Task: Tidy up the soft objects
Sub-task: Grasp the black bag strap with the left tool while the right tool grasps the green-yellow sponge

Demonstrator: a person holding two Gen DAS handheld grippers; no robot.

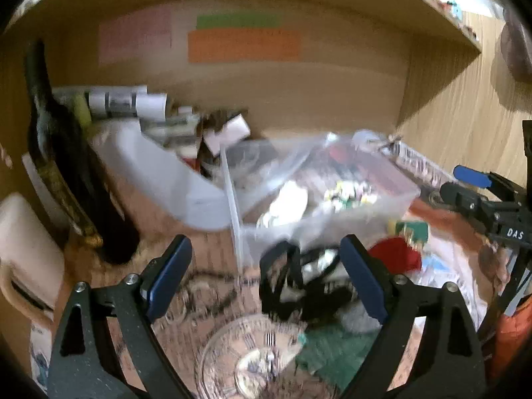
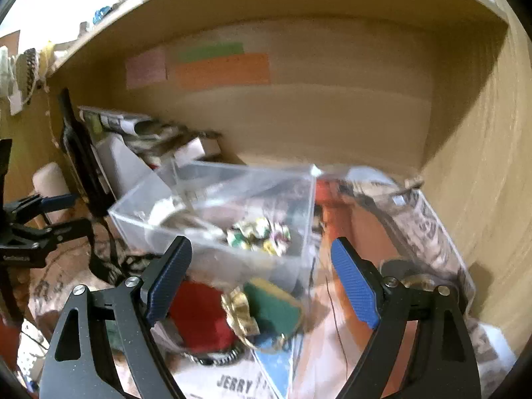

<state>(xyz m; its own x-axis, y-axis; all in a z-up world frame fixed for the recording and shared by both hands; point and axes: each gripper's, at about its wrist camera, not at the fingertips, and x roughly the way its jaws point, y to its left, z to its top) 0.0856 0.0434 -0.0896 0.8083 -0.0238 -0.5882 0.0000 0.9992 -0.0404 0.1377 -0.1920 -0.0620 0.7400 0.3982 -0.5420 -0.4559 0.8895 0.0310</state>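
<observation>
A clear plastic box with small trinkets sits in the middle of a wooden desk nook; it also shows in the left wrist view. In front of it lie a red soft pad, a green and yellow sponge and a gold ornament. My right gripper is open and empty just above them. My left gripper is open and empty over a black strap tangle. The red pad and the sponge lie to its right.
A white bin of paper rolls and a dark bottle stand at the left. A glass clock dish and green cloth lie near. Printed papers cover the right. The nook's wall rises at the right.
</observation>
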